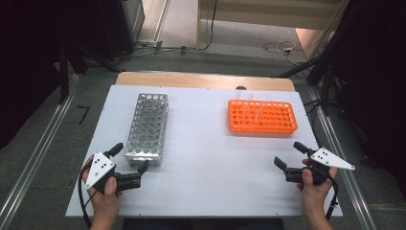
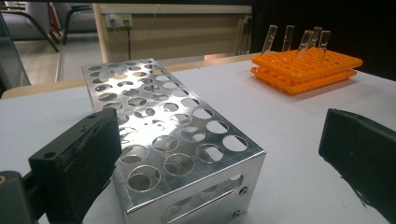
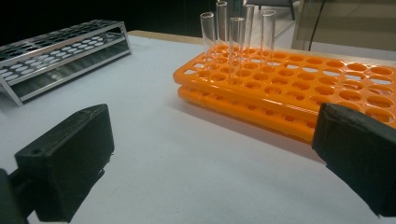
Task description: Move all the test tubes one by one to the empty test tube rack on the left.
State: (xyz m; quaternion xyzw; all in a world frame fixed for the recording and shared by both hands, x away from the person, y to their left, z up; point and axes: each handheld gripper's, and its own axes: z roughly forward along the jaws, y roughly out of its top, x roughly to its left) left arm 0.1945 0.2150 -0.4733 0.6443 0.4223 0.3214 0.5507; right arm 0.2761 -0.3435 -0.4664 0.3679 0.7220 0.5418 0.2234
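Jaws wide apart on both, nothing between. Left gripper (image 1: pixel 129 155) at table's near-left corner, just beside near end of metal tube rack (image 1: pixel 148 128); rack holes look empty. Right gripper (image 1: pixel 291 154) near right edge, short of orange tube rack (image 1: pixel 261 117) toward far-right corner. Glass test tubes (image 3: pixel 236 35) upright at orange rack's far-left corner. Likely start step: no tube picked yet. Next move: right gripper forward over orange rack, jaws astride one tube, close gently, lift straight.
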